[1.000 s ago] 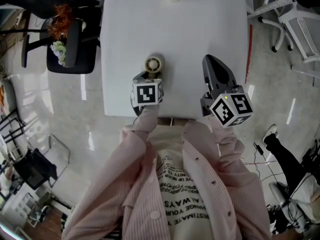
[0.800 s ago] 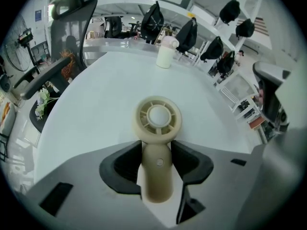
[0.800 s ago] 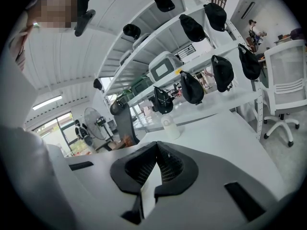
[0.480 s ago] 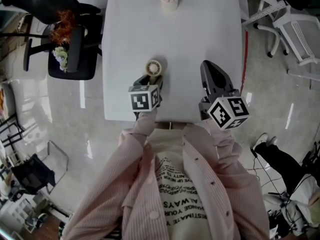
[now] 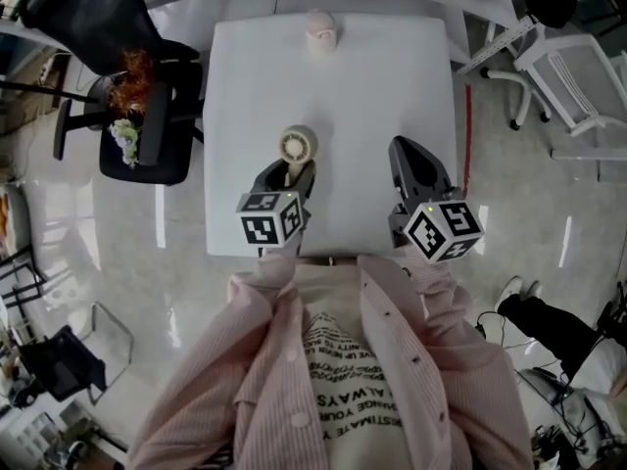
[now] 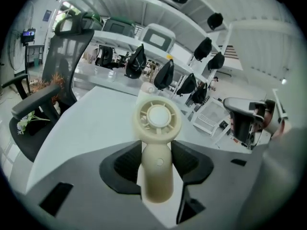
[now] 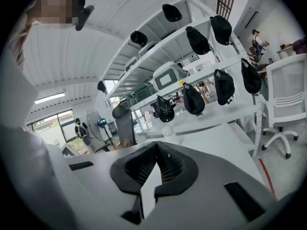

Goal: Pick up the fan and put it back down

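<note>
Since a second ago the left gripper (image 5: 287, 174) has been lifting and tipping back toward the person, so its cube (image 5: 266, 218) is now showing more of its top face, and the fan (image 5: 297, 146) is coming up with it. From the head view only the fan's round cream head is showing. Its handle is lying hidden under the gripper body, so that view is not telling whether the foot is clear of the table (image 5: 372, 86). The left gripper view is settling this: both dark pads (image 6: 125, 163) are pressing on the handle of the fan (image 6: 157, 169), one on each side. The handle's lower end is hanging free between them, with the tabletop lying well behind and below. The fan is standing upright in that grip, its grille facing the camera. The right gripper (image 5: 411, 157) is hovering over the table's near right part, well apart from the fan. In its own view, the right gripper (image 7: 156, 150) is keeping its tips together with nothing between them. Both hands are staying hidden beneath the cubes and pink sleeves. A small pale round thing (image 5: 320, 29) is sitting at the table's far edge, too small to identify. A dark chair (image 5: 147, 116) beside the table's left edge is carrying something orange and green that is hard to make out.
</note>
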